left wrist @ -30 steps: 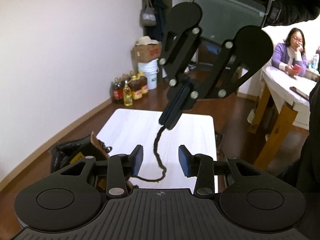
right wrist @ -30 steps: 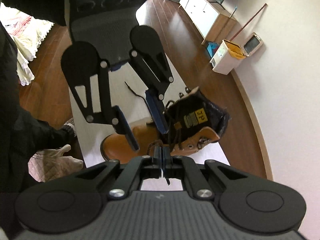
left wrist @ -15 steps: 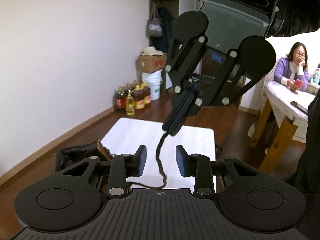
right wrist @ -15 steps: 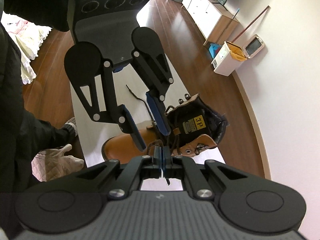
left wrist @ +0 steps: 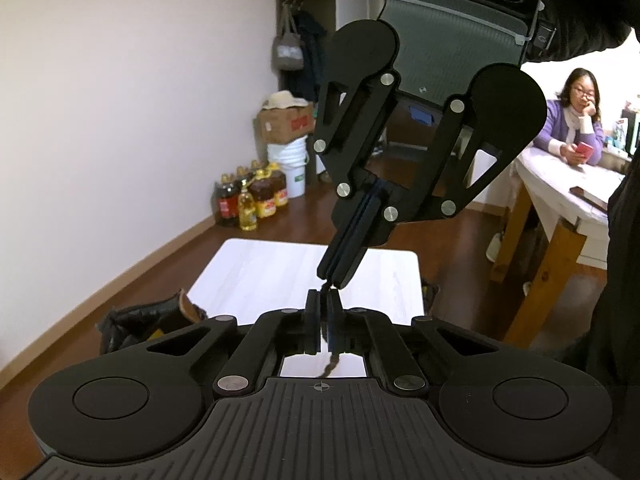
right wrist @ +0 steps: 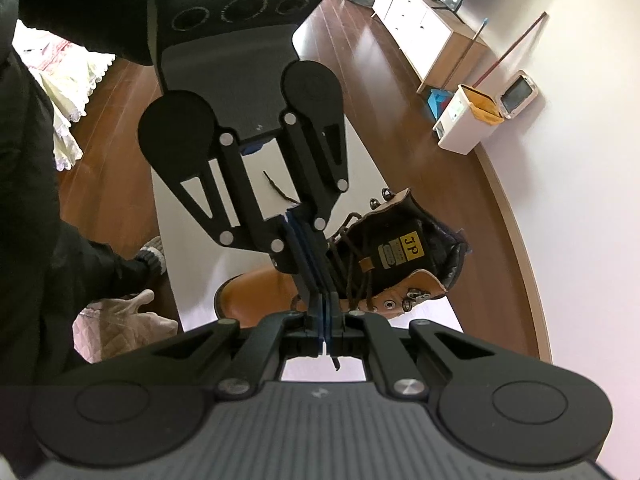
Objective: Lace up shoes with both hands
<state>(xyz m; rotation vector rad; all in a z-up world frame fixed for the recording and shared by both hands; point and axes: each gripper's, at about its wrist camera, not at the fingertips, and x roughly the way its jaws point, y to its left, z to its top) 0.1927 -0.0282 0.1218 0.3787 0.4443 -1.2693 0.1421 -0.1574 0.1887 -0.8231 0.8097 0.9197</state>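
Left wrist view, nearest first: my left jaws are pressed together on the dark shoelace, a short end of which hangs out behind the pads. Just beyond, tip to tip, my right jaws are likewise clamped on that lace. Below them lies the white worktop, with the boot at its left edge. From the right wrist, my right jaws sit closed with the lace tip poking out behind them, the left ones meeting them above the tan boot, which lies on its side, tongue open. Farther back another lace end rests on the worktop, and a seated person is at a far table.
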